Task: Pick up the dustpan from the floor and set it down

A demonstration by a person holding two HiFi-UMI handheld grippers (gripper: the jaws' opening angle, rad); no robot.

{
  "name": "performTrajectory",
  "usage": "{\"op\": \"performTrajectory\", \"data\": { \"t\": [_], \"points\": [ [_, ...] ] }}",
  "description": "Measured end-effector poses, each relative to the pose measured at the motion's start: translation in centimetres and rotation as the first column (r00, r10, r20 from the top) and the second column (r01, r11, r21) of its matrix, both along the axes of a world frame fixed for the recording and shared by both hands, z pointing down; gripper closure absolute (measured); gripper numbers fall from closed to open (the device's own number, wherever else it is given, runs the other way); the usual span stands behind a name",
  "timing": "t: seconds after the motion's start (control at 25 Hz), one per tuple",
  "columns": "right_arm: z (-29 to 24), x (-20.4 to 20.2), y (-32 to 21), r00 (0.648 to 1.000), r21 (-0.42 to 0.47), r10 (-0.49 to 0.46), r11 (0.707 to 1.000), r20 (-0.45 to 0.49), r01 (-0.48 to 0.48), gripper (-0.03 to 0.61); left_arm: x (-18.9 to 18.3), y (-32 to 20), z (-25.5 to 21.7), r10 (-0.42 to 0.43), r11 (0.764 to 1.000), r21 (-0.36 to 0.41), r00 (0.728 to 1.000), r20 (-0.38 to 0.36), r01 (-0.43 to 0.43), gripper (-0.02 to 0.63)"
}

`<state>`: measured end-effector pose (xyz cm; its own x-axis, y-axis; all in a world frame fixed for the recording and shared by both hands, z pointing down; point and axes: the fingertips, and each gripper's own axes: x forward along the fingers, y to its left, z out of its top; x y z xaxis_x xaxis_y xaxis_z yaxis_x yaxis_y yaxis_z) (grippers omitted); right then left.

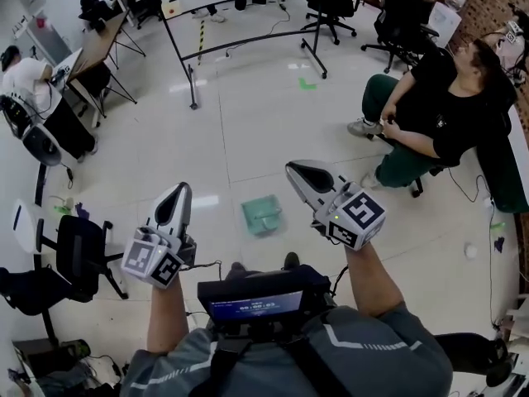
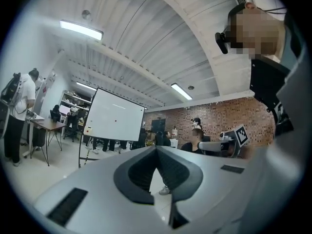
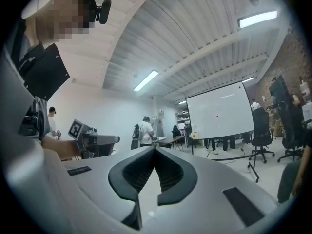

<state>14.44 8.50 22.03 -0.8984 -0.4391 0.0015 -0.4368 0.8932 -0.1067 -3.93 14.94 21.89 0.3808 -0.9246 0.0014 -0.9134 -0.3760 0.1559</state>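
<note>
The green dustpan (image 1: 262, 216) lies flat on the pale floor, seen in the head view between the two grippers and far below them. My left gripper (image 1: 177, 190) is held level to the dustpan's left, jaws shut with nothing in them. My right gripper (image 1: 300, 171) is level to its right, also shut and empty. In the left gripper view the left gripper (image 2: 156, 148) has its tips touching and looks across the room at a whiteboard. In the right gripper view the right gripper (image 3: 155, 148) is closed in the same way. Neither gripper view shows the dustpan.
A person sits on a chair (image 1: 430, 114) at the right. A whiteboard stand (image 1: 248, 48) crosses the floor at the back, with office chairs (image 1: 335, 7) behind it. A black chair (image 1: 83, 255) stands at the left, near a desk (image 1: 91, 52) with a seated person.
</note>
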Motion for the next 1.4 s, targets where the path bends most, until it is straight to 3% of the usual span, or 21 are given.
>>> {"op": "performTrajectory", "data": {
  "t": [0.24, 0.48, 0.72, 0.96, 1.2, 1.4],
  "points": [
    [0.8, -4.8, -1.1, 1.000, 0.000, 0.020, 1.000, -0.024, -0.020, 0.569, -4.7, -1.1, 1.0, 0.044, 0.999, -0.022, 0.999, 0.006, -0.044, 0.592],
    [1.3, -7.0, -1.7, 0.998, 0.008, -0.010, 1.000, -0.059, 0.010, 0.568, -7.4, -2.1, 2.8, 0.028, 0.998, -0.052, 1.000, 0.004, -0.027, 0.592],
    [6.5, -10.1, -3.1, 0.978, 0.002, -0.116, 0.993, -0.171, 0.118, 0.482, -8.3, -4.1, 7.6, 0.040, 0.994, -0.102, 0.999, 0.003, -0.039, 0.592],
    [18.9, -10.9, -3.5, 0.889, -0.111, -0.292, 0.956, -0.354, 0.270, 0.390, -6.7, -5.7, 17.3, 0.053, 0.967, -0.247, 0.998, -0.021, -0.057, 0.592],
    [32.3, -10.9, -5.7, 0.784, -0.212, -0.394, 0.919, -0.480, 0.332, 0.390, -3.4, -7.9, 28.6, 0.127, 0.923, -0.366, 0.992, -0.016, -0.124, 0.591],
    [41.0, -11.0, -5.8, 0.683, -0.265, -0.473, 0.880, -0.557, 0.394, 0.368, -2.5, -9.4, 35.8, 0.135, 0.905, -0.400, 0.989, -0.058, -0.147, 0.591]
  ]
}}
